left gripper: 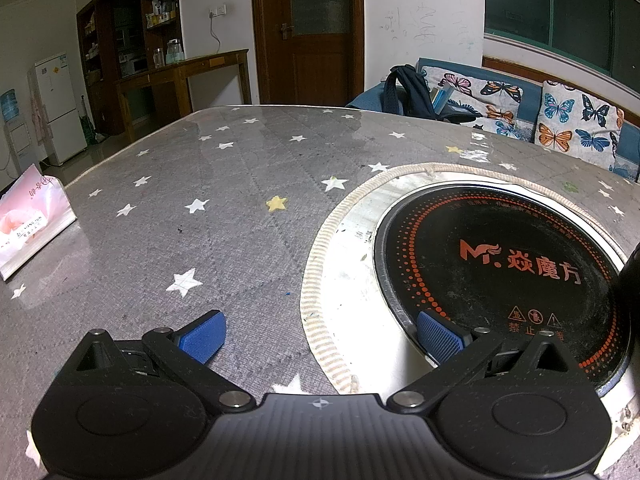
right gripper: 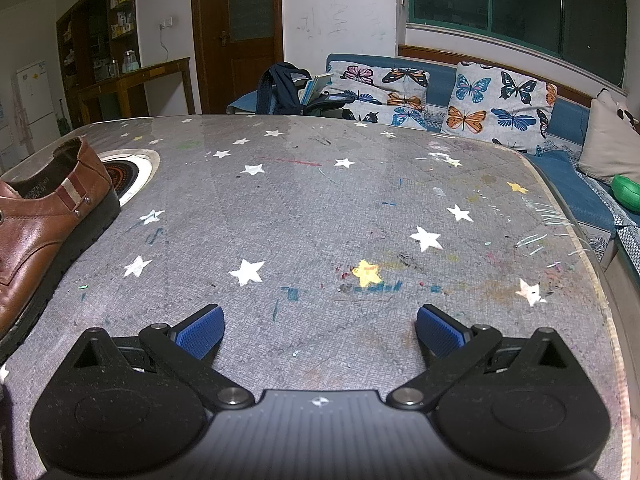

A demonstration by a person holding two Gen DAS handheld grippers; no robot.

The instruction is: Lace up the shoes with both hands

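Observation:
A brown leather shoe (right gripper: pixel 38 224) with a black sole and a striped heel tab lies on the grey star-patterned table at the far left of the right wrist view, heel toward the far side. Its laces are cut off by the frame edge. My right gripper (right gripper: pixel 320 330) is open with blue pads (right gripper: pixel 202 330) wide apart, well right of the shoe, nothing between them. My left gripper (left gripper: pixel 320 334) is open too, over the table beside a round black induction hob (left gripper: pixel 500 268). A dark shape (left gripper: pixel 630 292) at the right edge of the left wrist view cannot be identified.
The hob sits in a round cut-out ringed with cord (left gripper: pixel 324 248). A pink tissue pack (left gripper: pixel 28 220) lies at the table's left edge. Behind the table stand a blue sofa with butterfly cushions (right gripper: pixel 496 100), a dark backpack (right gripper: pixel 280 88), a wooden door (left gripper: pixel 308 32) and a shelf.

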